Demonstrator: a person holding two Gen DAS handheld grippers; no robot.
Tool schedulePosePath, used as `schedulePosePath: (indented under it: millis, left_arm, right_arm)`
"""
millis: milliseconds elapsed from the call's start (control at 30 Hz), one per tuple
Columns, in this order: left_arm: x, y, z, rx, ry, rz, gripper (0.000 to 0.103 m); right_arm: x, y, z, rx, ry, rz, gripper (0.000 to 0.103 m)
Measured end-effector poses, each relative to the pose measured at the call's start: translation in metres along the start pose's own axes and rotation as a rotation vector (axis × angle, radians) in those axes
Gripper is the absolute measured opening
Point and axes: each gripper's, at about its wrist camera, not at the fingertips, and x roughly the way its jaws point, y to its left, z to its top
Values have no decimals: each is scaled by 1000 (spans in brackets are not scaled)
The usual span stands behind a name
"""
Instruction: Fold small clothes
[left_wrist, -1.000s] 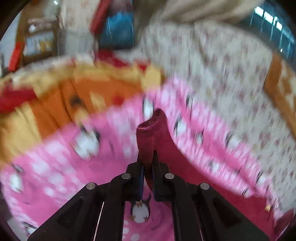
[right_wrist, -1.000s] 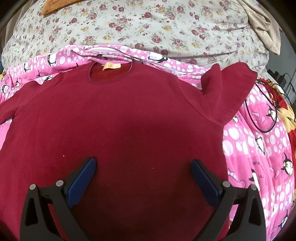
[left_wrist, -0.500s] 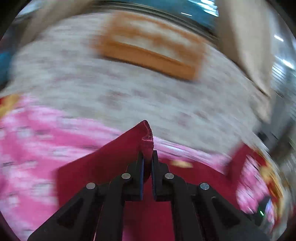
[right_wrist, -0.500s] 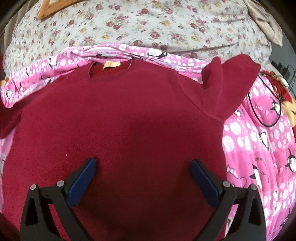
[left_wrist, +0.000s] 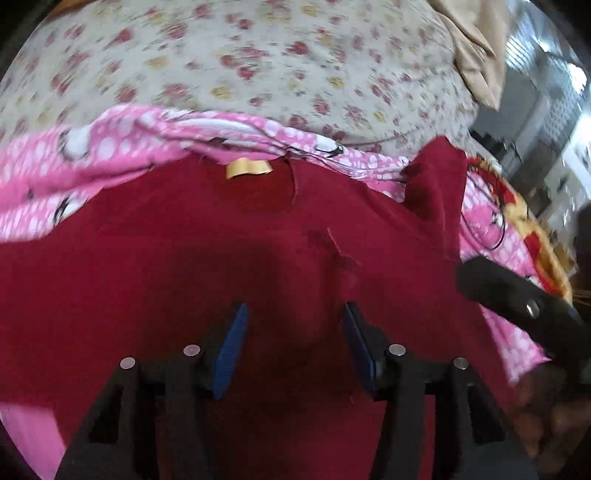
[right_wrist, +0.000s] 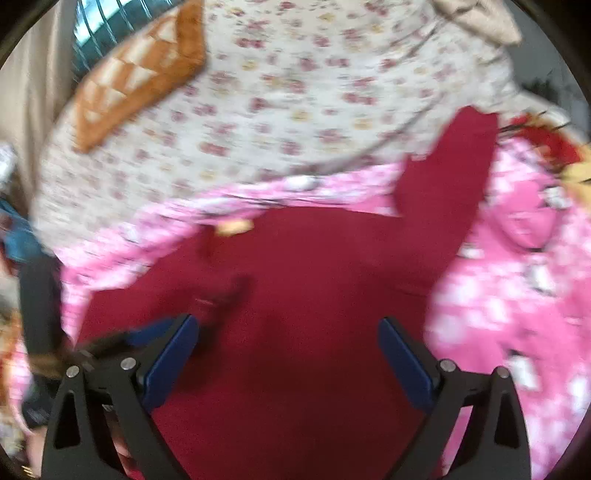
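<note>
Maroon sweater (left_wrist: 184, 266) lies flat on pink penguin blanket (left_wrist: 110, 147); left gripper (left_wrist: 291, 325), jaws just parted and empty, hovers above it; right gripper (right_wrist: 288, 332) stands wide, holding nothing.

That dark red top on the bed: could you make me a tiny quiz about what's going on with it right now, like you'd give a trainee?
1. True or false: the left gripper is clamped on the dark red top.
2. What colour is the label inside the neckline?
A. white
B. yellow
C. blue
3. Fill in: the top lies on a pink blanket printed with ____.

Key
1. False. Its jaws have just been opening and nothing sits between the pads; the sleeve it carried lies folded over the body. The right gripper is open too.
2. B.
3. Penguins.
</note>
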Motion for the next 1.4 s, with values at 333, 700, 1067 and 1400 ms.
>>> schedulePosePath:
  millis: [333,700,1067,1400]
  left_arm:
    - [-82,77,11,-327,-308,328,34]
    - [-128,142,-13,-636,-497,428,34]
    - [-52,80,21,-263,-289,382,34]
    - [17,89,23,-261,-66,383,34]
  right_arm:
    - [94,23,-3,62,274,175,73]
    - [15,-22,34,12,-6,-128,5]
    - [1,-66,27,221,-26,-184,22]
    - [63,-37,24,22,122,-248,26]
